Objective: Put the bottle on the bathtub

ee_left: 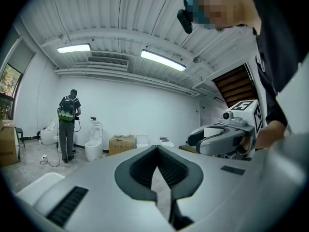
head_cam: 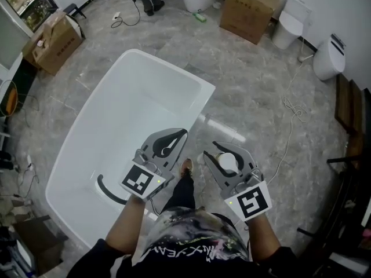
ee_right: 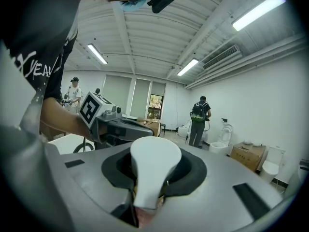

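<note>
Right gripper (head_cam: 228, 154) pinches a white, rounded plastic bottle (head_cam: 227, 162) between its jaws. It is held over the grey stone floor (head_cam: 255, 97), just right of the white oval bathtub (head_cam: 110, 126). Left gripper (head_cam: 175, 139) has its jaws pressed together, empty, by the tub's near right rim.

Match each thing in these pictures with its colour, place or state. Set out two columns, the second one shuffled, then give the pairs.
Things:
1. bottle
2. bathtub
3. left hand-held gripper
4. cardboard box

States:
A. brown, on the floor
B. shut, nothing between its jaws
C. white, standing on the floor
D. clamped in the right hand-held gripper

Pairs: 1-D, 2-C, 3-B, 4-A
</note>
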Available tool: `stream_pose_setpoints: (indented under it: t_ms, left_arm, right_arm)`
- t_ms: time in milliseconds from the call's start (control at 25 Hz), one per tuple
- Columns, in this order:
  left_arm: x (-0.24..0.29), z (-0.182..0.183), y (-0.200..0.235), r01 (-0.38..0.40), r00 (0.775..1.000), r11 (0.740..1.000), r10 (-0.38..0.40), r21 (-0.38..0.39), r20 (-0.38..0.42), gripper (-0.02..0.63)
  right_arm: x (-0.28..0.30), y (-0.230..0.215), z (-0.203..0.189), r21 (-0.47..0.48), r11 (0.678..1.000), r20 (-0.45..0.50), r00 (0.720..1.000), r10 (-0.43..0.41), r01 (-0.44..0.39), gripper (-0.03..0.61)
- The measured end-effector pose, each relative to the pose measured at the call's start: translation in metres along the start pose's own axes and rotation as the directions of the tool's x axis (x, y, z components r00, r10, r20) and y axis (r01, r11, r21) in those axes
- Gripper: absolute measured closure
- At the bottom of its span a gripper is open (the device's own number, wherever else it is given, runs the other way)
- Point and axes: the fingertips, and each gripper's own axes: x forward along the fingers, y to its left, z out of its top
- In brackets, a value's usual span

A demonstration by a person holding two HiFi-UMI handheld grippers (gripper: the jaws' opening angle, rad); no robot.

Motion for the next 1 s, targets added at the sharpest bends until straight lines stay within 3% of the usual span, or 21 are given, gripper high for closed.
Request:
stream_pose_setpoints:
  t_ms: [440,1000]
  left_arm:
    - [0.060,-0.007,0.093,0.018,1.000,1.000,-0.018,0.004,-0.018,0.600]
    - [0.107,-0.029,0.155,0.065,0.997,0.998,-0.066,-0.023,-0.050,0.600]
  right_arm:
    - [0.088,-0.066,-0.013,-0.013,1.000,-0.052,0.999,-0.014,0.014,0.463]
    - [0.160,-0.110,-0.027,0.005,0.999,-0.094,0.995,-0.038,0.038,0.463]
